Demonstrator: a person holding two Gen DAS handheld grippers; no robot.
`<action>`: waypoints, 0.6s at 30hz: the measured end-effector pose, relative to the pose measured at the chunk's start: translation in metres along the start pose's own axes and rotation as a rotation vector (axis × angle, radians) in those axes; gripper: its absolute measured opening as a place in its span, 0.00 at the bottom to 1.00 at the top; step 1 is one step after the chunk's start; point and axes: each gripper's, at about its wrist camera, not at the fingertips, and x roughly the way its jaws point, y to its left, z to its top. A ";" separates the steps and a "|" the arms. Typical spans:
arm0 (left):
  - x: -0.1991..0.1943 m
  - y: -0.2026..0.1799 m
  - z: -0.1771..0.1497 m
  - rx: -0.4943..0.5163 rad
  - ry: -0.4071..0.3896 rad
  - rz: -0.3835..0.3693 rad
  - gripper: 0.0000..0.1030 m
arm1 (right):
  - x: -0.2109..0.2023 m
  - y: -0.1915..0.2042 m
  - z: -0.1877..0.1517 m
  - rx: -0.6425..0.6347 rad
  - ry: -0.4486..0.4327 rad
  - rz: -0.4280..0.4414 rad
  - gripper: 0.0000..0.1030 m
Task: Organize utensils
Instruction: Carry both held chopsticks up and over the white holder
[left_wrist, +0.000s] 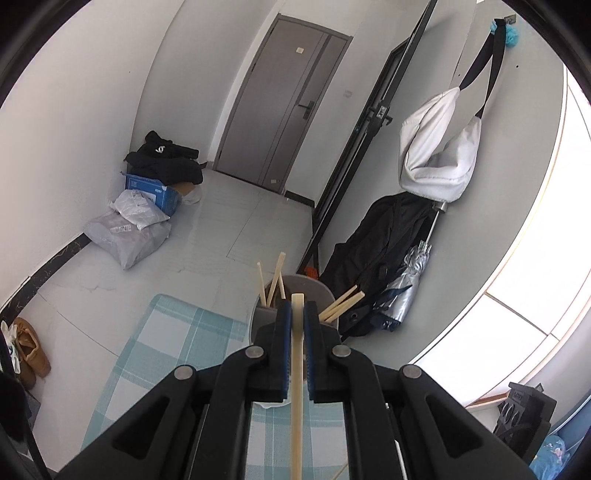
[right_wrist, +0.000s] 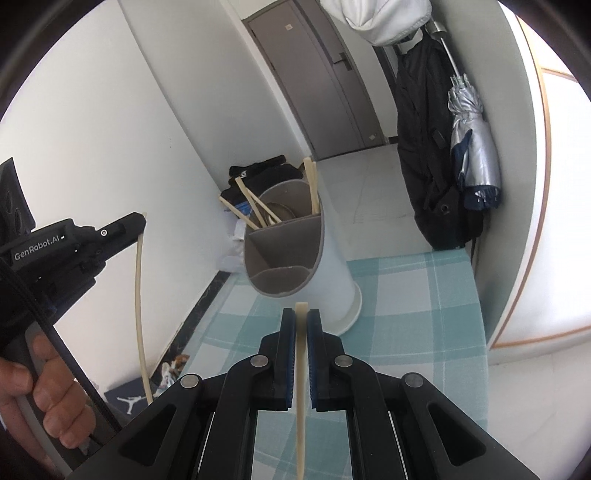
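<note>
Pinching one pale wooden chopstick (left_wrist: 297, 369) apiece, the left gripper (left_wrist: 295, 314) and right gripper (right_wrist: 301, 321) have jaws pressed onto the sticks. Ahead of both stands the white cylindrical utensil holder with grey dividers (right_wrist: 295, 254) on a teal checked tablecloth (right_wrist: 406, 295); several chopsticks (right_wrist: 255, 210) already fill its far compartment, nearer ones look empty. Nothing blocks the opening.

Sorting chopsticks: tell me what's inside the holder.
The holder has dividers. Its far compartment holds several chopsticks; the nearer compartments look empty, though their bottoms are hidden.
</note>
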 end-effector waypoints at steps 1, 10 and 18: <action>-0.001 -0.001 0.005 -0.003 -0.013 -0.009 0.03 | -0.004 0.001 0.004 -0.001 -0.013 -0.006 0.05; 0.005 -0.009 0.051 0.003 -0.166 -0.030 0.03 | -0.025 0.007 0.065 -0.022 -0.121 -0.012 0.05; 0.037 -0.006 0.086 0.030 -0.282 -0.037 0.03 | -0.020 0.026 0.146 -0.094 -0.216 0.006 0.05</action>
